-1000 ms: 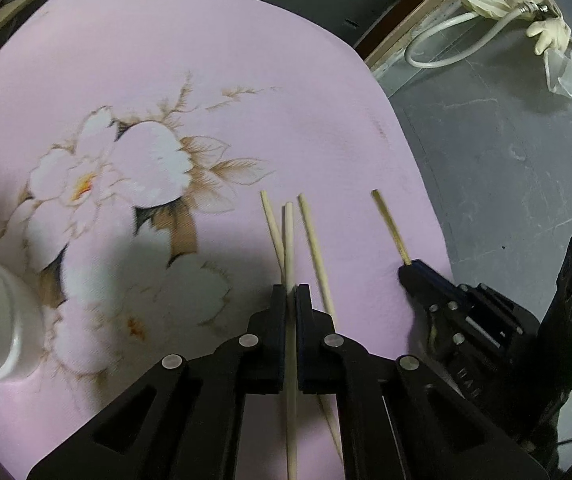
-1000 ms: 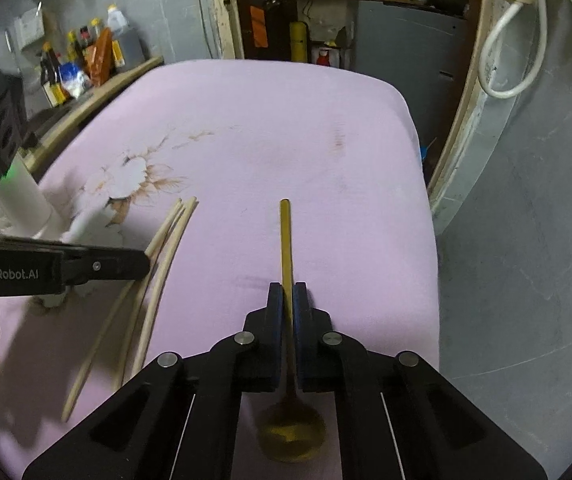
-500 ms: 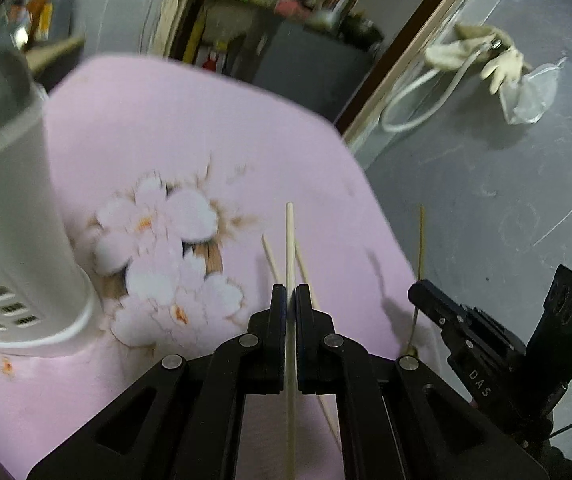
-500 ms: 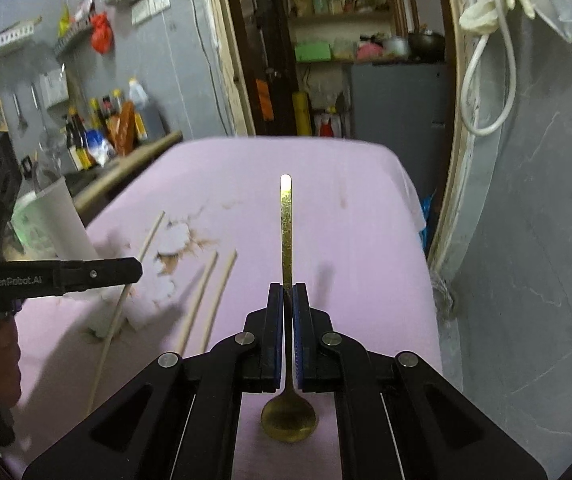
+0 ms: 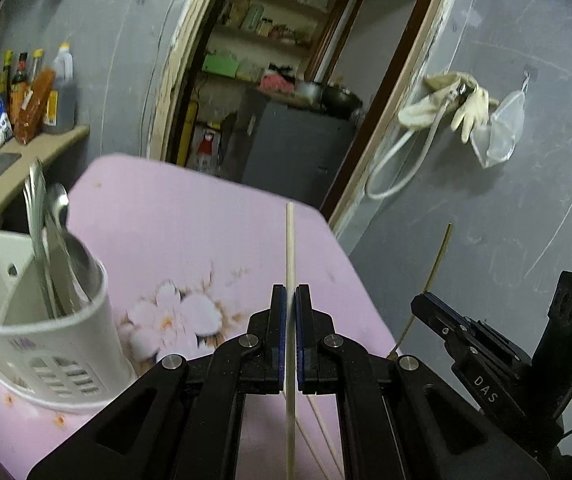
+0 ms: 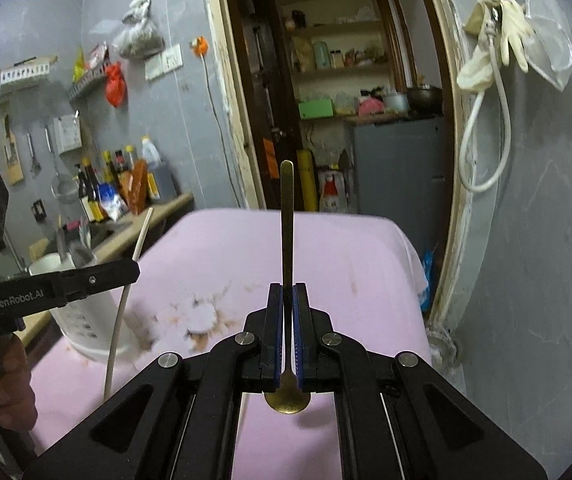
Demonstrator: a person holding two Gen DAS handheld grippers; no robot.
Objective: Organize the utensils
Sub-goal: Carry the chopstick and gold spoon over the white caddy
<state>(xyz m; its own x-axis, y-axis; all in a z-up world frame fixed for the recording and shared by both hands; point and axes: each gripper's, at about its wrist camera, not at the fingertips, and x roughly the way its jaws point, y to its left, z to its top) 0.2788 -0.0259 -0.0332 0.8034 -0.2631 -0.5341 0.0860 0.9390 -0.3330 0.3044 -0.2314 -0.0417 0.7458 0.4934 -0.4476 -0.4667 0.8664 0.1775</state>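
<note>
We have both pieces lifted off the pink surface (image 5: pixel 190 216) — left hand-held gripper (image 5: pixel 290 304) clamped on a chopstick (image 5: pixel 290 248), right hand-held gripper (image 6: pixel 287 300) on a gold spoon (image 6: pixel 287 208). Next, we judge, each gets tipped upright over the white holder (image 5: pixel 46 344) — near left — and dropped in.

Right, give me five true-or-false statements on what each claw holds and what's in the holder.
1. The left claw grips a chopstick. True.
2. The right claw is empty. False: it is shut on a gold spoon.
3. The white holder already has metal utensils in it. True.
4. The spoon's bowl points away from the camera. False: the bowl is near the camera, handle tip forward.
5. No chopsticks remain on the pink cloth. False: loose chopsticks lie below the left claw.
</note>
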